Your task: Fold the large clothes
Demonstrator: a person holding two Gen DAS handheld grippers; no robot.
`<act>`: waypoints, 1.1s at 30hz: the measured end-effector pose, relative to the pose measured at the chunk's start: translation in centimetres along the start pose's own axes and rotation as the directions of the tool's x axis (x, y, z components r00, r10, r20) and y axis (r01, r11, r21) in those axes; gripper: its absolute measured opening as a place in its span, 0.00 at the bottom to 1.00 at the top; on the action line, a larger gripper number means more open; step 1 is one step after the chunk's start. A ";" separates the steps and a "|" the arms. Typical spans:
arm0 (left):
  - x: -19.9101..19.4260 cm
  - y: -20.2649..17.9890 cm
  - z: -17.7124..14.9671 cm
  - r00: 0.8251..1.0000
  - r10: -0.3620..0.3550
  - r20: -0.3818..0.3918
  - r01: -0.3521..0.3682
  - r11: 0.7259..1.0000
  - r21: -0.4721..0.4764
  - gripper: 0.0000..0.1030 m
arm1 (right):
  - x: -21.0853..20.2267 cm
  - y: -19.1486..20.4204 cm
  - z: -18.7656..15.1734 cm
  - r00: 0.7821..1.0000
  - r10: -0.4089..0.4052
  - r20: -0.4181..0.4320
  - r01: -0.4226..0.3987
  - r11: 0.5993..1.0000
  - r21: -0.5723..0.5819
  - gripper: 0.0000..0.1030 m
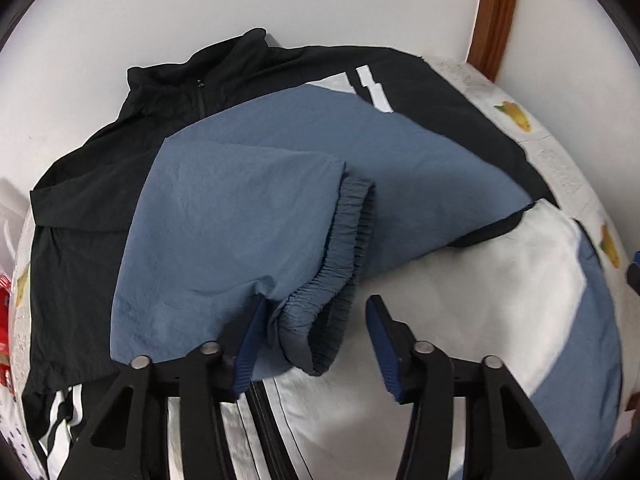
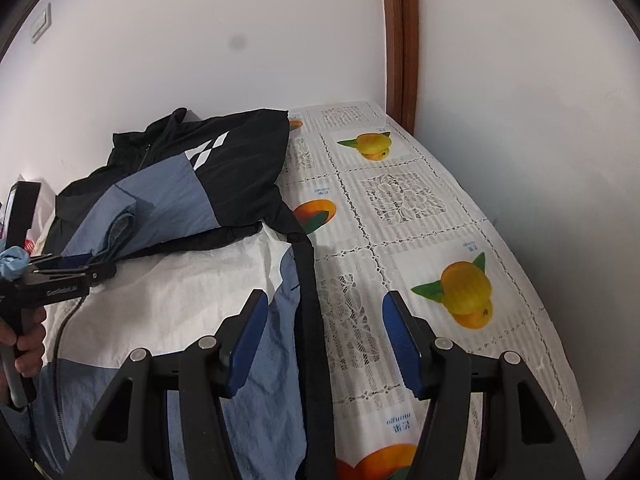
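Note:
A large jacket in black, blue-grey and white (image 1: 248, 216) lies on the table, collar at the far wall. Both blue-grey sleeves are folded across its front. The elastic cuff (image 1: 340, 264) of the near sleeve lies just ahead of my left gripper (image 1: 316, 308), which is open, jaws either side of the cuff's lower end. In the right wrist view the jacket (image 2: 224, 208) fills the left. My right gripper (image 2: 324, 308) is open above the jacket's black right edge strip (image 2: 308, 304). The left gripper (image 2: 60, 276) shows there at left, held by a hand.
The table wears a white lace cloth printed with mangoes (image 2: 404, 200). A white wall stands close behind, with a brown wooden door frame (image 2: 400, 40) at the back right. A red object (image 1: 4, 300) sits at the table's left end.

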State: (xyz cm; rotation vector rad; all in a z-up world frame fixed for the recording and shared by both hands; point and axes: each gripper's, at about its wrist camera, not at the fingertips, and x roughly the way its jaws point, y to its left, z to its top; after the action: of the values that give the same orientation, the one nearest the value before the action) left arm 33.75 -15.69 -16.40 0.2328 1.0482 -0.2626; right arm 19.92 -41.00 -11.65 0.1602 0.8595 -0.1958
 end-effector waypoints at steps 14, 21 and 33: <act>-6.3 6.1 0.2 0.987 -0.027 0.157 0.045 0.992 -0.115 0.10 | -1.0 4.4 1.6 1.000 0.000 -0.008 -0.001 0.999 -0.050 0.57; -9.0 14.1 -0.1 0.980 0.030 0.199 0.021 0.969 -0.247 0.10 | -0.6 10.3 4.2 0.999 0.046 0.013 -0.044 0.989 -0.138 0.57; -5.5 25.4 -3.3 0.990 0.076 0.116 -0.013 0.881 -0.473 0.13 | 5.4 16.3 6.6 0.993 0.112 -0.027 -0.115 0.977 -0.177 0.57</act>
State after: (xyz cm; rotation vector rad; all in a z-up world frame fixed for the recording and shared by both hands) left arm 36.66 9.89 -11.54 -0.2010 0.9431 0.0262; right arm 32.05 -27.20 -10.53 0.0431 0.8778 -0.0099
